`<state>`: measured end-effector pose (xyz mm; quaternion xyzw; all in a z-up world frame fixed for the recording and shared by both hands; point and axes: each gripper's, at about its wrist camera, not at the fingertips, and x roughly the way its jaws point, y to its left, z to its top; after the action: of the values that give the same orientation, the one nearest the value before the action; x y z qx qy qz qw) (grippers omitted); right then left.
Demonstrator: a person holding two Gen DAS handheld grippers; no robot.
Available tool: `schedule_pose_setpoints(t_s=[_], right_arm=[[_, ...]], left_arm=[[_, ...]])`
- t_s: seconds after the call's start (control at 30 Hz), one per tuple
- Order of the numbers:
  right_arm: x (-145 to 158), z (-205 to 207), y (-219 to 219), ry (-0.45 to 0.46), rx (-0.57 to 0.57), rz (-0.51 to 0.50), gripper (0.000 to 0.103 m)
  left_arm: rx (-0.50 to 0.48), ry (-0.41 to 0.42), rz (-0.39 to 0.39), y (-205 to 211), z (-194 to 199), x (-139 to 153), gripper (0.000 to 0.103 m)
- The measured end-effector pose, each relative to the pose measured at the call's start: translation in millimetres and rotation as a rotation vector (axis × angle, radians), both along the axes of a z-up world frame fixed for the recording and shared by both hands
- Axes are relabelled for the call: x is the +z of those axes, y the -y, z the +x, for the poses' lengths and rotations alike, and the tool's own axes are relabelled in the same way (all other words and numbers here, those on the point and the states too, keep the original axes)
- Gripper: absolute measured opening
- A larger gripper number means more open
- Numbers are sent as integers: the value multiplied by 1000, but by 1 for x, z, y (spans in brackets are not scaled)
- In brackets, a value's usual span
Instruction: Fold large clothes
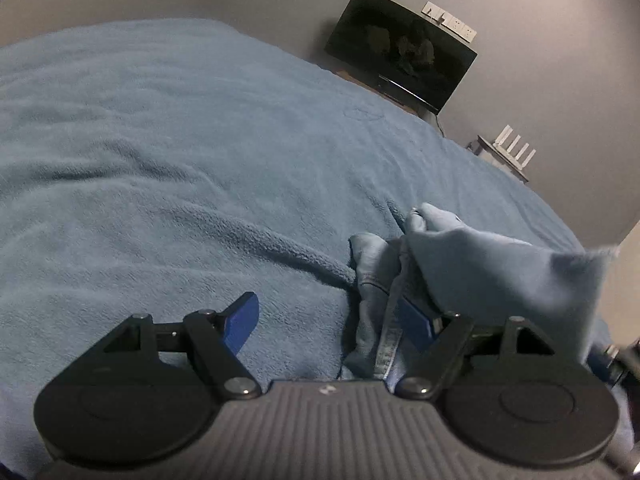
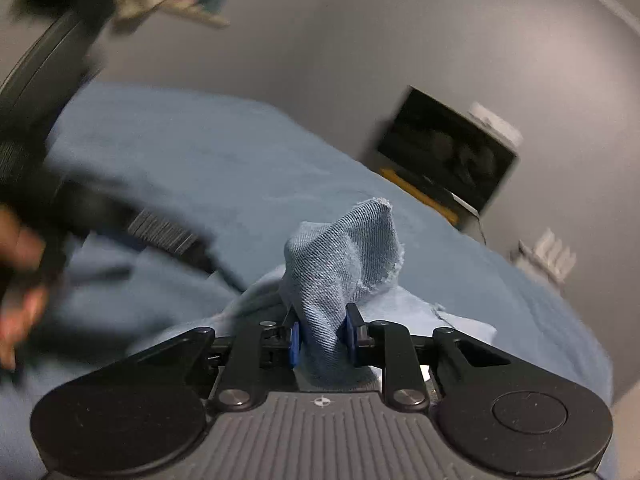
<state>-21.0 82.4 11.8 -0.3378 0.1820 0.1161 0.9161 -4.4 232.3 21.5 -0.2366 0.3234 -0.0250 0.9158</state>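
Denim, one light-blue garment (image 1: 376, 280), lies bunched on our blue-blanketed bed (image 1: 160, 160). Our right gripper (image 2: 322, 338) pinches a raised fold of it between two pads; our left gripper (image 1: 328, 320) stands wide open, gripping nothing. One dark screen (image 1: 400, 52) leans against the wall.

The bed (image 1: 168, 152) wears a plain dusty-blue fleece cover. On it, the denim garment (image 1: 472, 268) is pale washed blue, its twill weave showing as fine diagonal lines where it bunches (image 2: 344, 256), with a frayed lighter edge. The fingers (image 1: 240, 322) are bright blue on black linkages, above a grey ribbed body. Behind the bed, the wall (image 1: 540, 92) is flat grey, the screen (image 1: 400, 50) black, and the router (image 1: 514, 148) white.
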Motion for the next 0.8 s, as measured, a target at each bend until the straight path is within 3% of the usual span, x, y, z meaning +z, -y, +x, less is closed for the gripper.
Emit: schedule_pose_setpoints(t_s=[0.17, 0.33, 0.47, 0.53, 0.57, 0.6, 0.67, 0.8], right_arm=[[-9, -30, 1, 4, 113, -72, 22], [-28, -46, 14, -70, 206, -126, 24], [-17, -54, 25, -140, 281, -30, 25], [-11, -56, 30, -154, 274, 20, 39], [-8, -57, 34, -155, 266, 45, 42], [-4, -58, 39, -160, 258, 73, 47], [6, -60, 44, -177, 262, 114, 56], [31, -75, 75, -209, 258, 206, 68]], left_arm=[[3, 38, -26, -1, 2, 3, 77], [0, 159, -120, -6, -2, 14, 77], [-187, 253, -196, 14, -3, 23, 77], [-276, 255, -164, 31, -2, 27, 77], [-304, 239, -129, 38, 1, 27, 71], [-326, 215, -94, 44, 4, 25, 51], [-362, 150, -48, 52, 11, 19, 25], [-359, 99, -66, 41, 17, 17, 8]])
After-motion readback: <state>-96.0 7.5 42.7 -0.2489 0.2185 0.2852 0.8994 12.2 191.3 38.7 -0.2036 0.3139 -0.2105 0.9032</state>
